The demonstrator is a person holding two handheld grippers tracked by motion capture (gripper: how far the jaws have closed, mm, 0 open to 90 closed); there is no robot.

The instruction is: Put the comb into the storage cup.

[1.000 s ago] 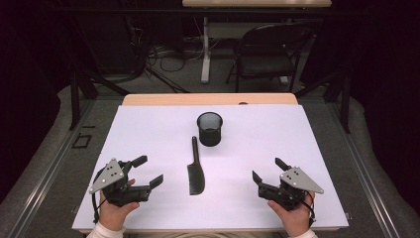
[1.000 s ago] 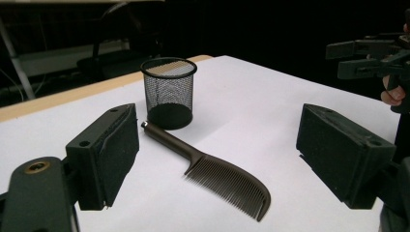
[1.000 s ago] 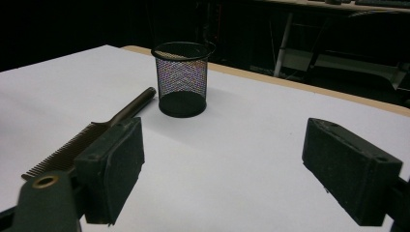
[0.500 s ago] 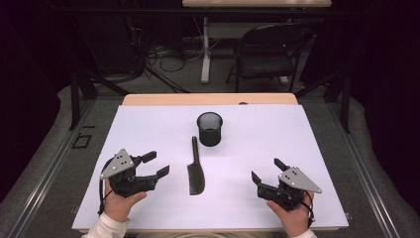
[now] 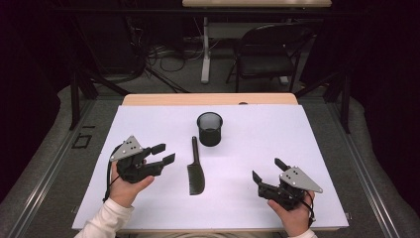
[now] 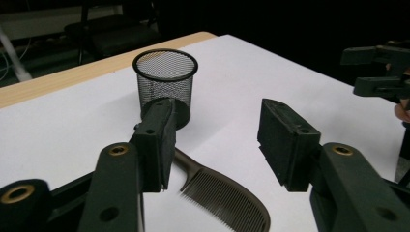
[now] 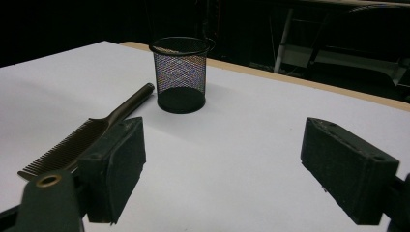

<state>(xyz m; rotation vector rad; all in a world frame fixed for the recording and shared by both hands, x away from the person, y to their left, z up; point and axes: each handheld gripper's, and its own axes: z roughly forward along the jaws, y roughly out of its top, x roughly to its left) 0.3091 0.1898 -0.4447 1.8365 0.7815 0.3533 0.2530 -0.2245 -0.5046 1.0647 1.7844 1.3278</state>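
A black comb (image 5: 195, 173) lies on the white sheet, its handle pointing toward a black mesh cup (image 5: 209, 129) that stands upright just beyond it. My left gripper (image 5: 166, 153) hovers open just left of the comb, jaws aimed at it. In the left gripper view the comb (image 6: 227, 205) lies below the open left gripper (image 6: 217, 130), with the cup (image 6: 165, 82) behind. My right gripper (image 5: 266, 169) rests open at the front right, well clear of the comb. From the right gripper (image 7: 222, 159) I see the comb (image 7: 82, 140) at left and the cup (image 7: 181, 72) ahead.
The white sheet (image 5: 277, 134) covers most of the table, with a wooden strip (image 5: 148, 99) at its far edge. A dark chair (image 5: 267, 54) and cables sit on the floor beyond. The right gripper (image 6: 382, 72) appears at the far right of the left gripper view.
My left gripper has moved right and a little forward, closing in on the comb. The right gripper, comb and cup have stayed put.
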